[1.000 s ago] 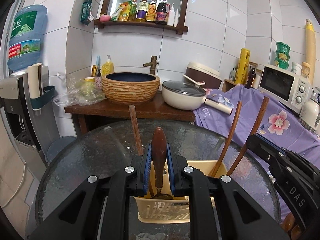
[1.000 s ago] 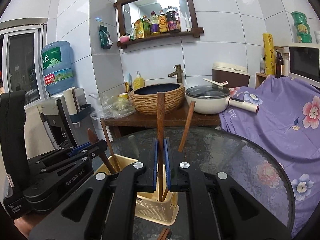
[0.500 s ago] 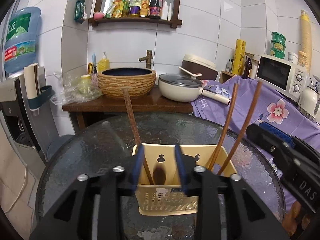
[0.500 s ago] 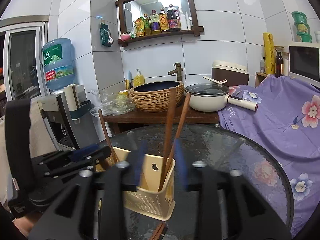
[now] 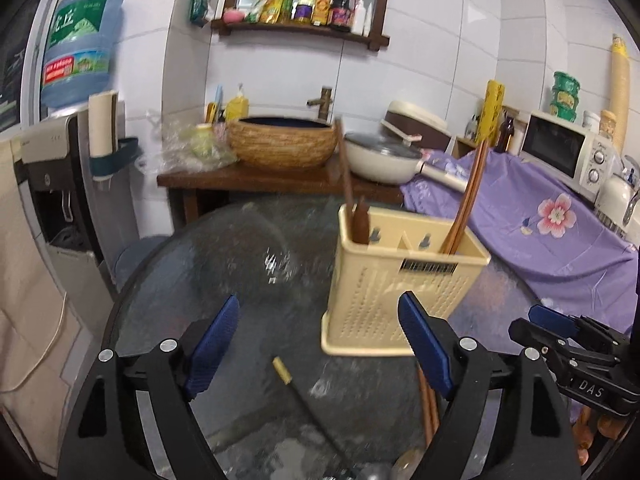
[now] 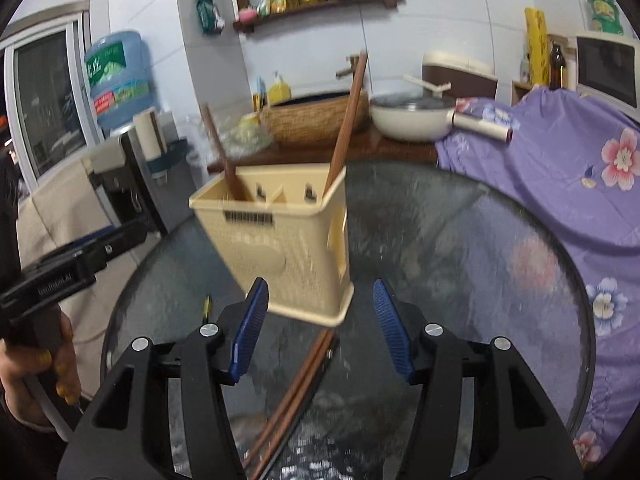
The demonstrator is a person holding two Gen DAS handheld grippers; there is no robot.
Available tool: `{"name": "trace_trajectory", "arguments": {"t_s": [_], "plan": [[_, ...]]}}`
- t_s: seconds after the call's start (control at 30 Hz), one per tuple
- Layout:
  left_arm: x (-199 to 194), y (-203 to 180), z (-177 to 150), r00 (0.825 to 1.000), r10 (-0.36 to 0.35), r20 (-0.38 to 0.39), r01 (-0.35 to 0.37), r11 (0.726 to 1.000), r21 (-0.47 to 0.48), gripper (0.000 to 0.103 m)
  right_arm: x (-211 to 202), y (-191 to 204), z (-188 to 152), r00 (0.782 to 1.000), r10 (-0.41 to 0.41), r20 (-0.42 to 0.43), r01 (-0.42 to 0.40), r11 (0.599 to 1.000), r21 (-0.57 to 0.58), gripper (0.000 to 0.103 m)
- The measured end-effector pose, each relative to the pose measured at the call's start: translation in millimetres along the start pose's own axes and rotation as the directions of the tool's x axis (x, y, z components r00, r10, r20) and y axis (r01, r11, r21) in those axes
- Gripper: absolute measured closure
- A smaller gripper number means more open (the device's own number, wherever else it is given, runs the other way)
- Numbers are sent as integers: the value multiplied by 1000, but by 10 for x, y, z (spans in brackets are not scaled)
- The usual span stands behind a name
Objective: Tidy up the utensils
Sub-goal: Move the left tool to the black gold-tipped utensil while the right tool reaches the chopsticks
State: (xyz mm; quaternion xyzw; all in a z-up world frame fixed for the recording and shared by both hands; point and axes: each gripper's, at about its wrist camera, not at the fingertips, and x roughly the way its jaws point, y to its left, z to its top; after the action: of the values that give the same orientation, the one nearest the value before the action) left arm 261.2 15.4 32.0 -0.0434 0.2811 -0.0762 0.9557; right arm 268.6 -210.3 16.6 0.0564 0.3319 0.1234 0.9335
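A cream utensil holder (image 5: pixel 400 280) (image 6: pixel 280 248) stands on the round glass table (image 5: pixel 192 280). Its left compartment holds a wooden spoon handle (image 5: pixel 362 220) and a single chopstick (image 5: pixel 346 168); its right one holds a pair of chopsticks (image 5: pixel 468 192). My left gripper (image 5: pixel 318 300) hangs low before the holder, its jaws opening with nothing between them. My right gripper (image 6: pixel 320 282) is open and empty, just in front of the holder. On the glass lie a dark chopstick with a pale tip (image 5: pixel 304 396) and a pair of wooden chopsticks (image 6: pixel 304 380).
A wooden side table (image 5: pixel 248 178) behind carries a woven basin and a white pan. Purple flowered cloth (image 5: pixel 560 240) covers the right side, with a microwave on it. A water dispenser (image 5: pixel 60 184) stands left. A hand (image 6: pixel 36 364) holds the left gripper.
Both grippers opened: the left let go of the wooden spoon, the right of a chopstick, both now standing in the holder. Both grippers drew back and sank toward the table.
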Motion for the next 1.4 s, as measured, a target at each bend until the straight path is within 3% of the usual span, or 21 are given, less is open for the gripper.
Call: {"name": "trace_trajectory", "arguments": {"t_s": [0.33,0.57,1.03,1.2,1.4], "plan": [[266,297,-513,985,14,-171,-23,998,-55,27,345,-3,-571,980,-12,-199,16,1000,19,52],[417,319,-660,970,23,-242,-32,999,-33,36,543,63,-740,956,-9,-292,18,999,27,66],[533,303,-735,957,40,-289,-41,999,1,39,695,147,-752,935,-93,-343,82,996,-46,72],[615,338,-726,945,42,-324,-45,999,1,39,717,63,-703,927,-94,-364,85,996,-42,73],[796,328,-682,925,48,-378,-50,999,3,48,849,95,-622,921,-124,-370,110,992,-59,79]]}}
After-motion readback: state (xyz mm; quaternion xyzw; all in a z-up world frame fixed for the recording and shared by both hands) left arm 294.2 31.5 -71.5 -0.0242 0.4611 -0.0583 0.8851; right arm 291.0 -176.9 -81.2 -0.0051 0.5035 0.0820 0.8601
